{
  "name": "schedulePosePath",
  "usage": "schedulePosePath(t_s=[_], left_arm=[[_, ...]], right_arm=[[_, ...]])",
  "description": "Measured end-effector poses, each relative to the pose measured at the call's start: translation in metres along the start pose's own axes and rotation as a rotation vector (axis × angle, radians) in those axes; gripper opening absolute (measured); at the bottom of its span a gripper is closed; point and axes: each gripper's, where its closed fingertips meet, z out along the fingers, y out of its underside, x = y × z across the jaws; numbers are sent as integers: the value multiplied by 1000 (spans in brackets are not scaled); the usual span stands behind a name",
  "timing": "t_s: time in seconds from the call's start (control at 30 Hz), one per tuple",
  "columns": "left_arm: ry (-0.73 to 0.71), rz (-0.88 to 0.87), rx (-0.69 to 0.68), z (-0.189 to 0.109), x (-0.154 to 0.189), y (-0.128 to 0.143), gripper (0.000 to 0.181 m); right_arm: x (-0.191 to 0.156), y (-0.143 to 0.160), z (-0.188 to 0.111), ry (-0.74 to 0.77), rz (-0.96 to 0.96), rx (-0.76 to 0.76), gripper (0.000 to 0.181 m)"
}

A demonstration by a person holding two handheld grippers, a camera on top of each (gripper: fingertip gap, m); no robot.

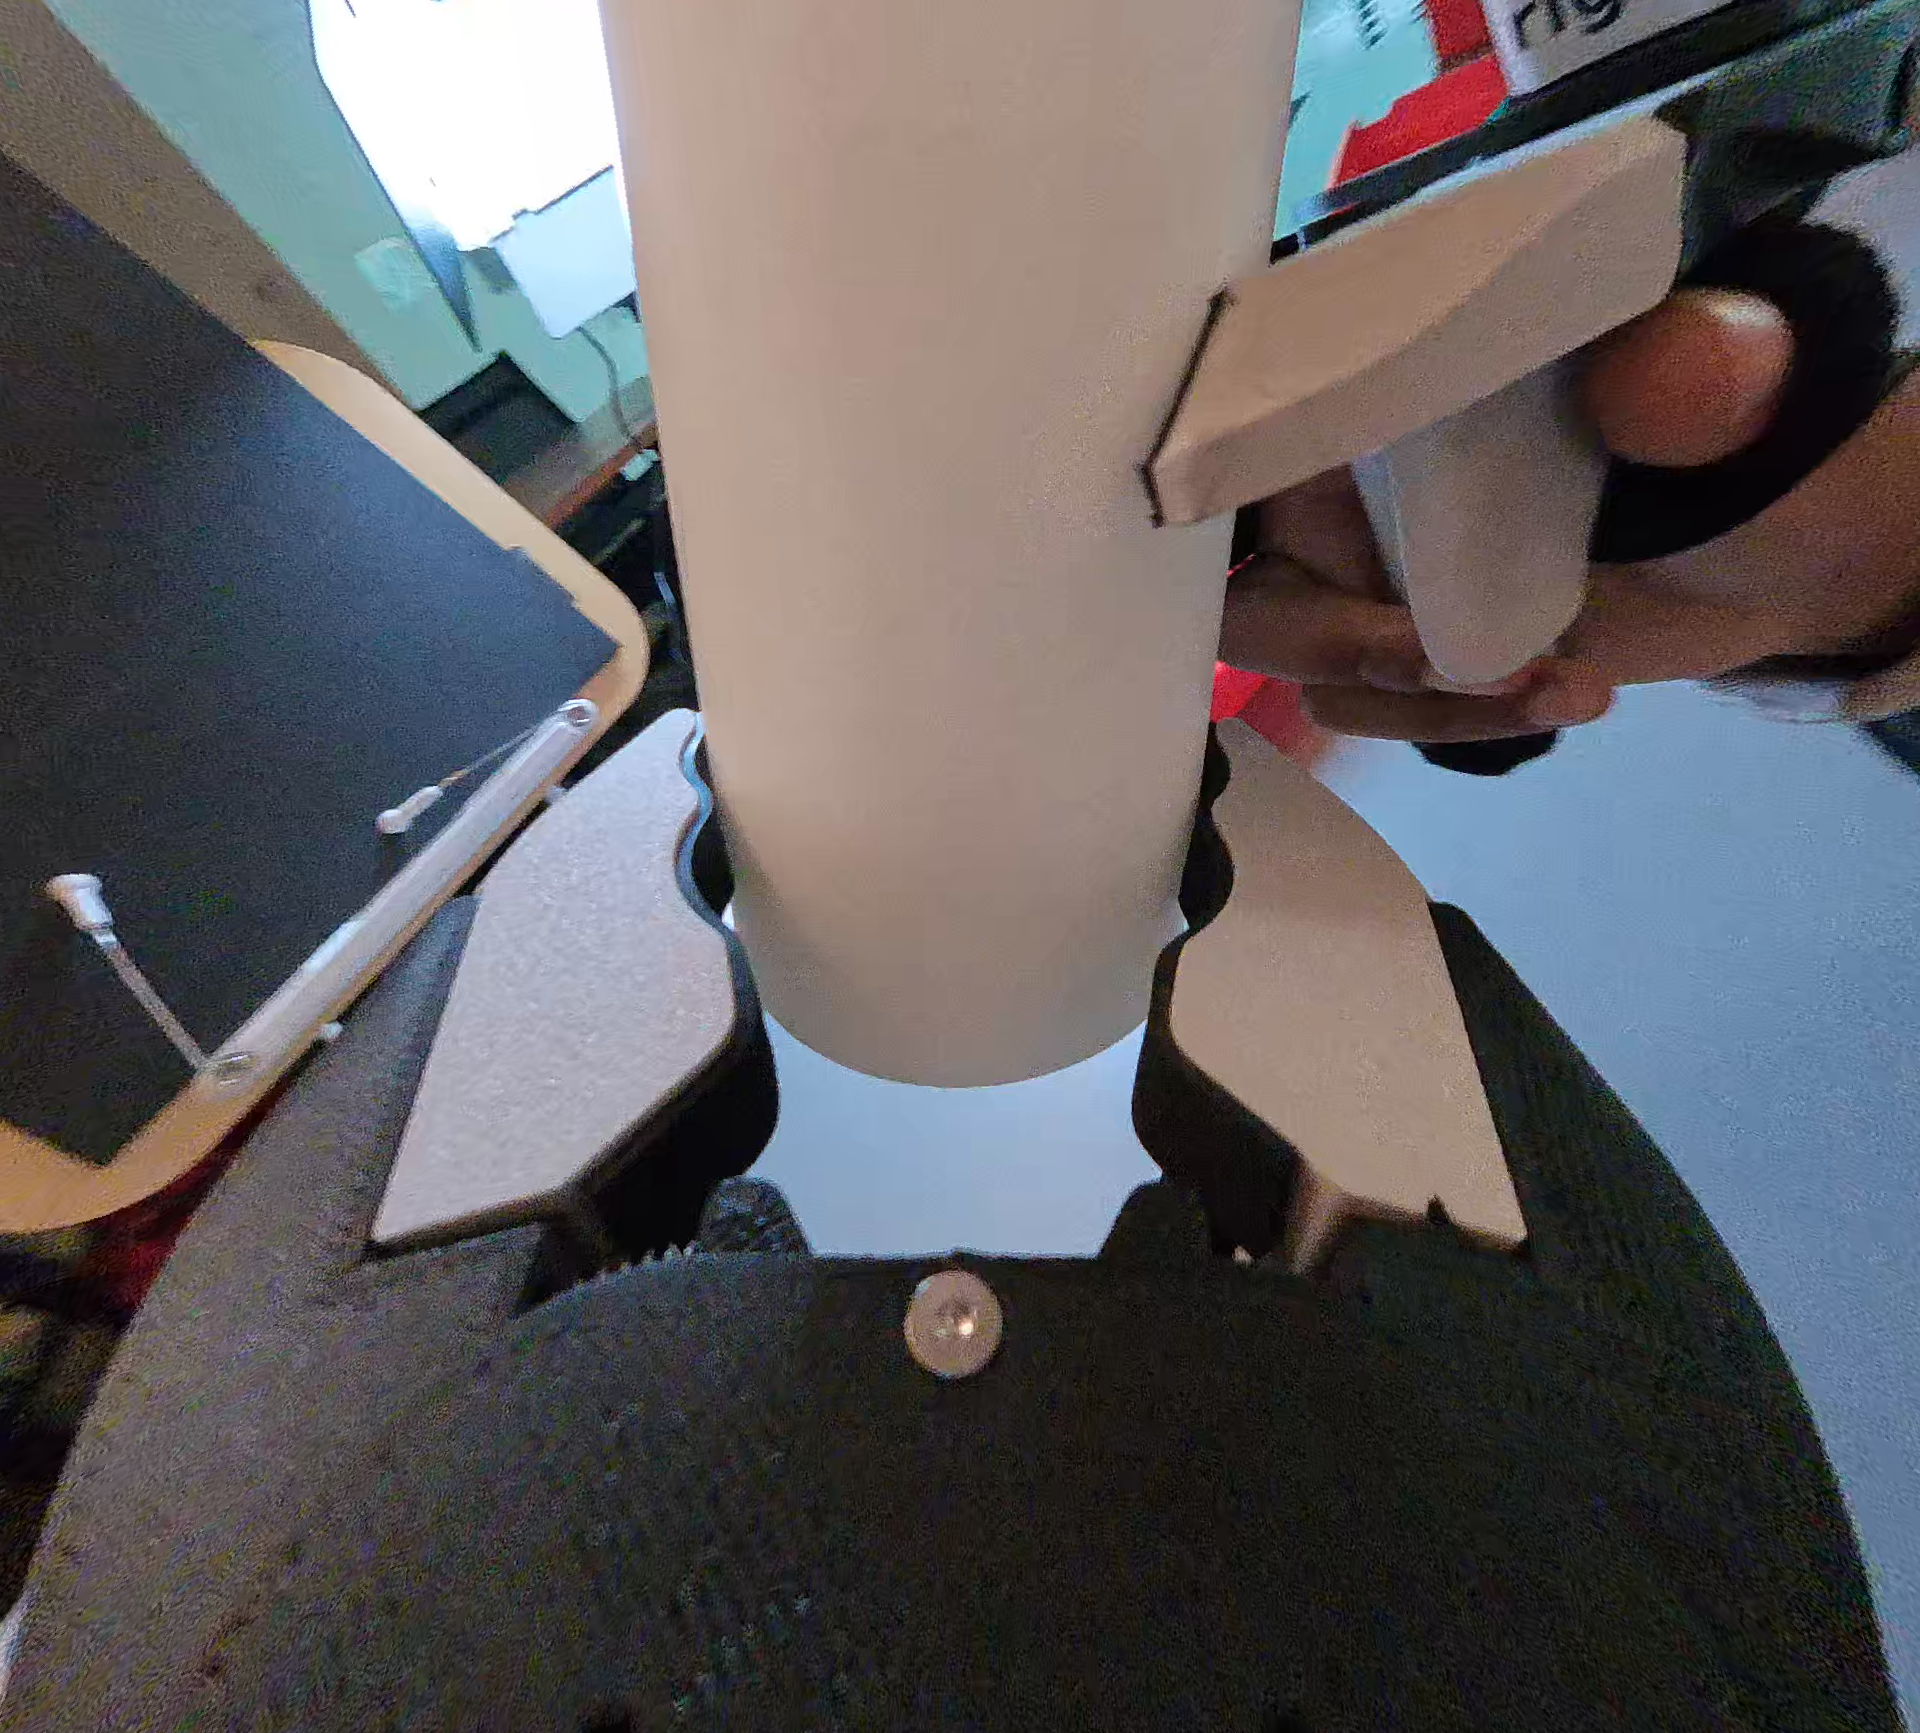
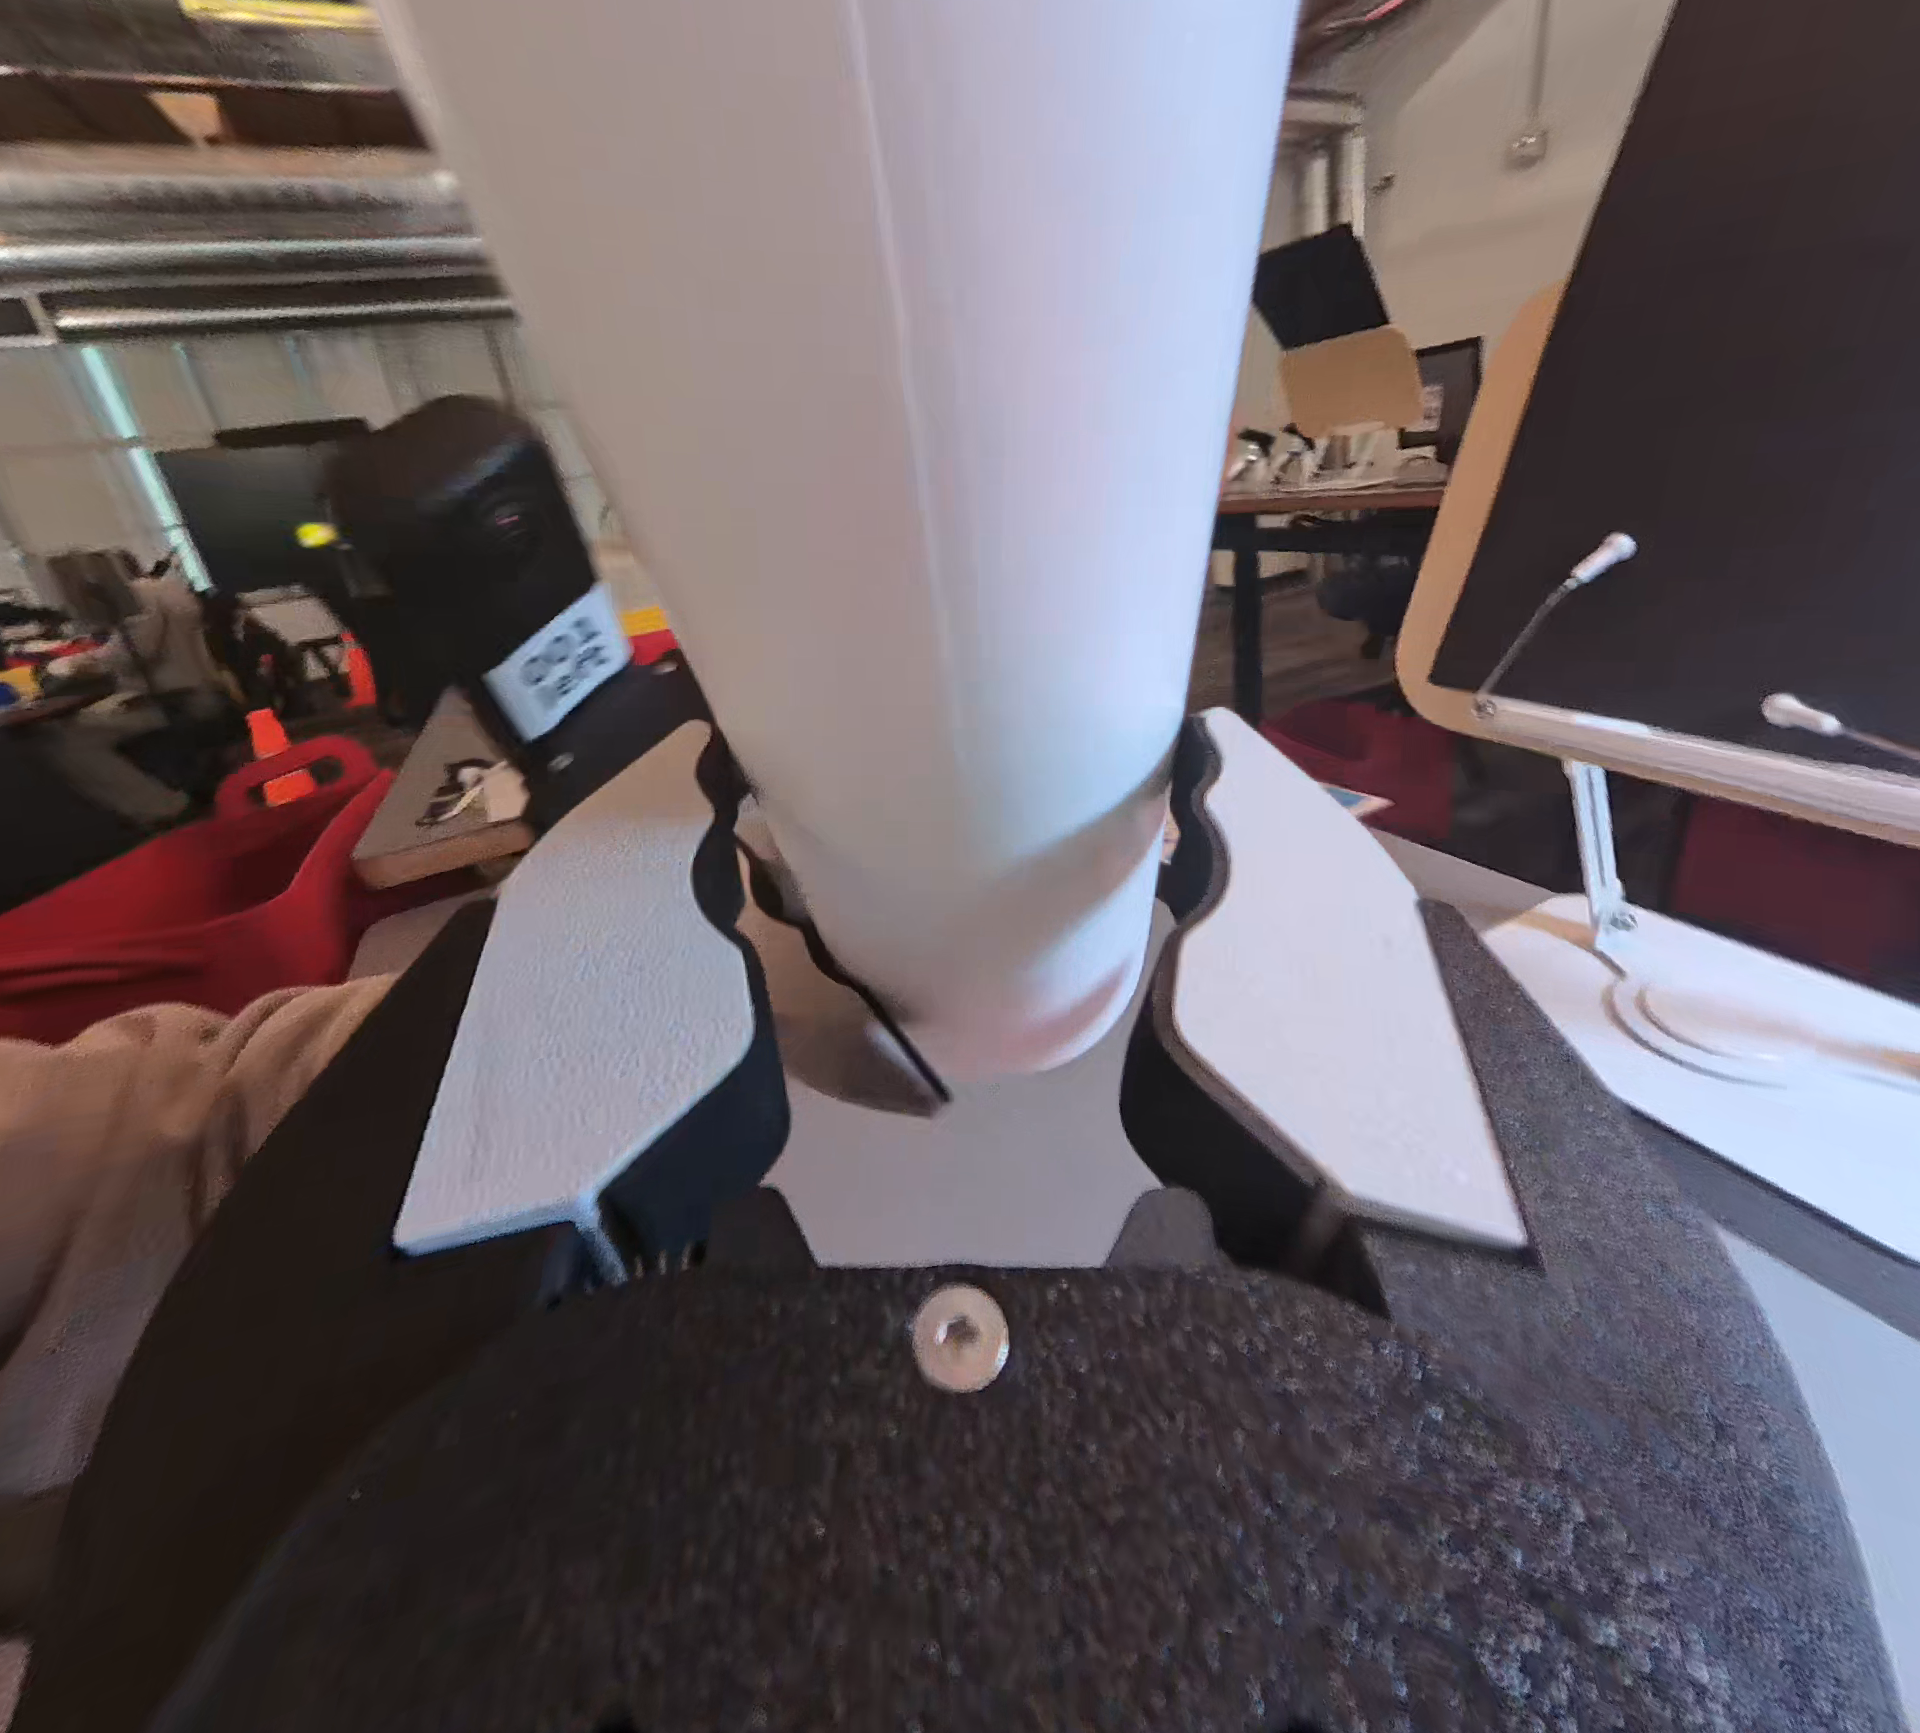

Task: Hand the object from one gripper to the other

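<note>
Here, smooth white tube (image 1: pixel 935 436) (matte, cylindrical), both grippers seemingly clamping it.

The white tube (image 1: pixel 935 436) runs off the top edge in both views. In the right wrist view its surface is motion-blurred, and it hides most of the left hand-held gripper (image 2: pixel 862 1049) behind.

Tube (image 1: pixel 935 436) is clamped between left gripper (image 1: pixel 951 862) fingers; right gripper (image 1: pixel 1174 405) finger is pressed on at 3 o'clock.

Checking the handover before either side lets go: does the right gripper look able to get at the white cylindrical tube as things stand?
Probably yes. The right gripper already has the white cylindrical tube between its fingers, pads against both sides. The left gripper grips a different stretch of the tube, so it does not appear to block it.
</note>
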Motion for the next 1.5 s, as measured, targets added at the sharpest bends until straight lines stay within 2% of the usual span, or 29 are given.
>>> schedulePosePath(t_s=[0.07, 0.13, 0.27, 0.37, 0.47, 0.5, 0.53, 0.63, 0.7, 0.77, 0.83, 0.9, 0.93, 1.0, 1.07, 1.2, 1.27, 1.33, 1.5], left_arm=[[205, -160, 102, -13, 10, -13, 87], [480, -290, 189, -29, 29, -23, 87], [965, -411, 304, -62, 73, -28, 87], [1255, -515, 280, -72, 104, -18, 87], [1427, -593, 215, -69, 129, -6, 87], [1462, -612, 186, -67, 136, -2, 87], [1487, -615, 172, -66, 141, 2, 87], [1429, -613, 147, -58, 136, 7, 86], [1274, -656, 171, -43, 113, 7, 84], [1038, -711, 202, -23, 77, 12, 81], [815, -836, 214, -5, 36, 22, 79], [658, -1032, 200, 6, 1, 40, 74], [632, -1129, 199, 9, -9, 49, 74], [667, -1302, 227, 13, -14, 59, 74], [739, -1408, 262, 17, -9, 56, 77], [921, -1396, 228, 22, 31, 34, 87], [990, -1390, 234, 20, 42, 24, 90], [1014, -1440, 269, 18, 37, 22, 95], [1110, -1427, 315, 5, 37, 8, 103]], right_arm=[[-15, -21, -8, -126, -30, 35, 81], [-20, -43, -21, -184, -78, 77, 94], [-36, -67, -50, -354, -106, 88, 102], [-55, -60, -63, -541, -57, 29, 109], [-69, -35, -58, -665, 19, -46, 111], [-76, -24, -56, -706, 22, -81, 107], [-79, -18, -52, -711, 27, -89, 90], [-74, -19, -45, -676, 33, -62, 89], [-58, -29, -44, -565, -22, -28, 89], [-41, -35, -43, -409, -177, -25, 89], [-26, -40, -42, -240, -370, -36, 89], [-14, -44, -40, -54, -607, -46, 88], [-11, -44, -39, 14, -728, -63, 88], [-15, -42, -36, 93, -933, -63, 87], [-23, -33, -32, 117, -1114, -56, 87], [-34, 6, -19, 70, -1374, -132, 87], [-40, 22, -14, 45, -1459, -151, 87], [-47, 32, -13, 2, -1501, -184, 87], [-65, 45, -12, -70, -1555, -185, 87]])
